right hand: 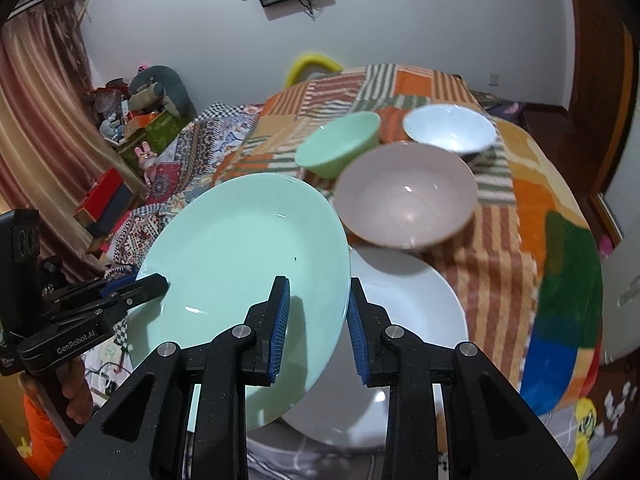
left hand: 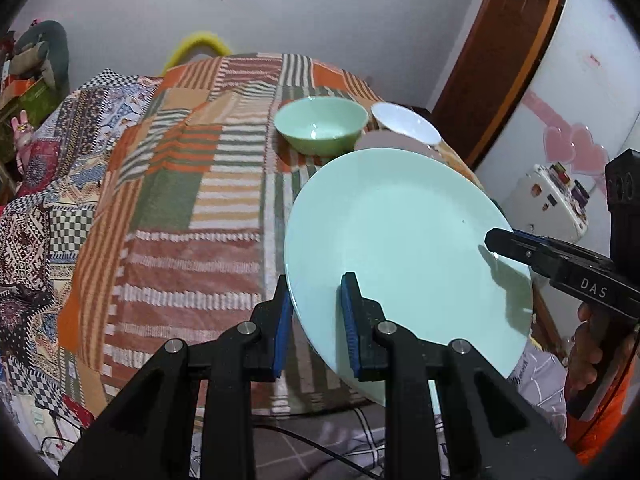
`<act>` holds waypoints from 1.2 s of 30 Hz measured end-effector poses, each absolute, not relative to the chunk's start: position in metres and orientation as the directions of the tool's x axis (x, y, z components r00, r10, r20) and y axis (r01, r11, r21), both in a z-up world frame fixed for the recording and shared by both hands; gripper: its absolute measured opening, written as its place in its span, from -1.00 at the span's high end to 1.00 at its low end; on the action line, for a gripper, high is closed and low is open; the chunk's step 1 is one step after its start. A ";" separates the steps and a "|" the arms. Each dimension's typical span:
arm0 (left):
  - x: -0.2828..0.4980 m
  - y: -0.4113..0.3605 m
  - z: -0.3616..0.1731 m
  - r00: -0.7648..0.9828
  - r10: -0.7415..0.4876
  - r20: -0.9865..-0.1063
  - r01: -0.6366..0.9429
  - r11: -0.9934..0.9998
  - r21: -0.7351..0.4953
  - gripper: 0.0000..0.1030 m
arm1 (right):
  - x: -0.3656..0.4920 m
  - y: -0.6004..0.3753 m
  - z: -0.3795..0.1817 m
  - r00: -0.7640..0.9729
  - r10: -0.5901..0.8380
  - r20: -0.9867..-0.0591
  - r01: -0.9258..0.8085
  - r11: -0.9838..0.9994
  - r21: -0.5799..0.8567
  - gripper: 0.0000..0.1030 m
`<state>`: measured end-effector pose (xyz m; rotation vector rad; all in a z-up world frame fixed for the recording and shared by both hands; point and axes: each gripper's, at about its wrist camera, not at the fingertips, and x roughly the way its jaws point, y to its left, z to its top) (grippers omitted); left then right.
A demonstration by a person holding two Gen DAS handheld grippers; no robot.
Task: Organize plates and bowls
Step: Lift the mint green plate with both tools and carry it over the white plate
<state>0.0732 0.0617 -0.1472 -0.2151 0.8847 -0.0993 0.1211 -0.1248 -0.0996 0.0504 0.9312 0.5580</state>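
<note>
Fingers of the left hand-held gripper [left hand: 316,320] pinch the green plate [left hand: 400,248] at its near rim, while the right hand-held gripper [right hand: 318,330] clamps the opposite edge. It hangs tilted above the white plate [right hand: 416,300] on the table [right hand: 508,252] (bowls beyond); glazed, stiff, breakable, probably slippery, so rim grips suit.
</note>
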 end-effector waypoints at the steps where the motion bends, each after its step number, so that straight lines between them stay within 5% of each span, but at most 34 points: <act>1: 0.074 0.059 -0.150 0.625 -0.179 -0.760 0.001 0.973 -0.229 0.57 | 0.120 -0.127 -0.101 0.465 0.473 -0.748 -0.428 0.860 0.278 0.48; 36: 0.123 0.003 -0.222 0.403 -0.209 -0.891 0.055 0.977 -0.204 0.57 | 0.117 -0.186 -0.160 0.366 0.409 -0.836 -0.266 0.907 0.328 0.48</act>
